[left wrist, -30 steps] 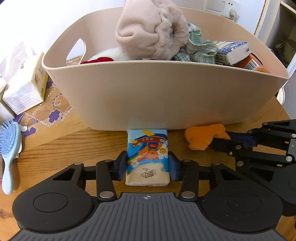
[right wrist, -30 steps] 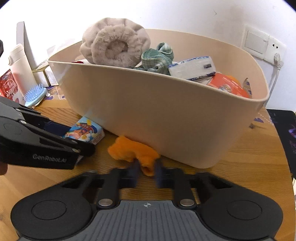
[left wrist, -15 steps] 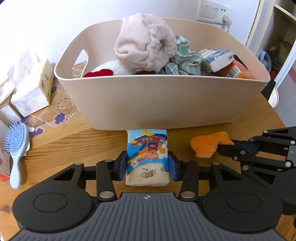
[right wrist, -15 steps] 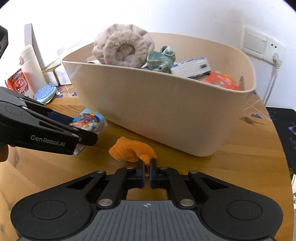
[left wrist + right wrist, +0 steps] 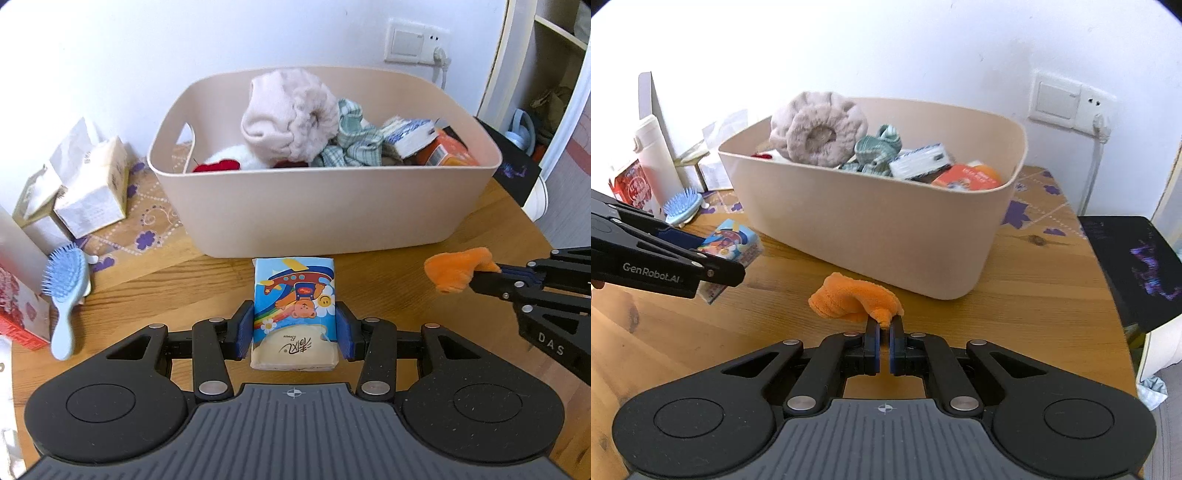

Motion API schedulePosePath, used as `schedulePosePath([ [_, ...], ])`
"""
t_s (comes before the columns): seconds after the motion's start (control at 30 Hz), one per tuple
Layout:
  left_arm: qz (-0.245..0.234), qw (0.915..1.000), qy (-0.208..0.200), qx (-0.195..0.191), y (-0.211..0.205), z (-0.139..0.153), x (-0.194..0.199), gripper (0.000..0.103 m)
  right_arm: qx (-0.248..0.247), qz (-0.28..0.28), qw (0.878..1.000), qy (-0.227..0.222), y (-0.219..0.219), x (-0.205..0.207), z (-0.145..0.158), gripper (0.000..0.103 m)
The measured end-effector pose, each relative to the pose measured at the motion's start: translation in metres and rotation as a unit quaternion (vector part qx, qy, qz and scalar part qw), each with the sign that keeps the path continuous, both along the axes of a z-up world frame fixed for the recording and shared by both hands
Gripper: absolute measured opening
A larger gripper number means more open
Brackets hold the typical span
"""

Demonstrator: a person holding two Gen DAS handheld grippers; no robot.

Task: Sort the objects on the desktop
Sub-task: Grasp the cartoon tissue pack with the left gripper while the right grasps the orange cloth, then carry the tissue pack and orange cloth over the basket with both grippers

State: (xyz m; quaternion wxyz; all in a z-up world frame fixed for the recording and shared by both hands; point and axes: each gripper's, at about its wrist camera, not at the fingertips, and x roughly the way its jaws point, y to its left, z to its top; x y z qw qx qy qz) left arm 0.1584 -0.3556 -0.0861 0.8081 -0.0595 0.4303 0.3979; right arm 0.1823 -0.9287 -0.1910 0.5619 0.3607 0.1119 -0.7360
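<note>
I have lifted both loads off the table since 1 second ago: left gripper point(image 5: 294, 329) clamps the tissue pack point(image 5: 294, 314), right gripper point(image 5: 885, 345) pinches the orange cloth point(image 5: 854, 298); the beige bin point(image 5: 325, 206) comes next.

A wooden table point(image 5: 369, 273) carries a beige bin point(image 5: 325, 206) at centre, with tissue boxes point(image 5: 94, 186) and a blue hairbrush point(image 5: 66, 280) at left.
</note>
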Motion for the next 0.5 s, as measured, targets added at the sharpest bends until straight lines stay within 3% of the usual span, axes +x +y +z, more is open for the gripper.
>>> schedulePosePath([
  [0.5,-0.036,0.998,-0.039,0.035,-0.029,0.048,0.0,0.046,-0.049,-0.027,0.998,0.041,0.048,-0.007,0.045,0.005],
])
